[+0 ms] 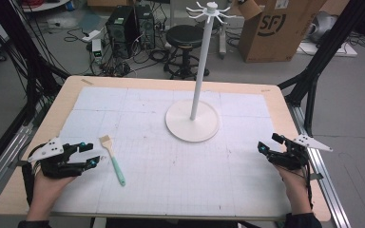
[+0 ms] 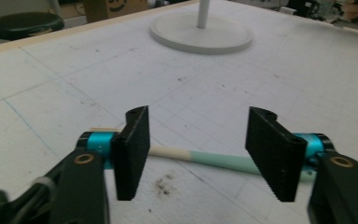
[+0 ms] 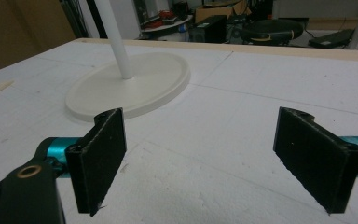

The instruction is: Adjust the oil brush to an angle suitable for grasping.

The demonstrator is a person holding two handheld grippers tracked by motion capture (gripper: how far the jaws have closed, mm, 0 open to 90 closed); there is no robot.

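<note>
With both the left gripper [image 1: 86, 154] and right gripper [image 1: 266, 153] spread wide and empty, the slim brush [image 1: 112, 159] could be nudged aside if approached off-centre

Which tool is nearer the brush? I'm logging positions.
Left. The left tool sits just beside the brush; the right tool is across the table.

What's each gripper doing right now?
Left gripper: open, empty, brush lying just beyond its jaws.
Right gripper: open, empty.
</note>
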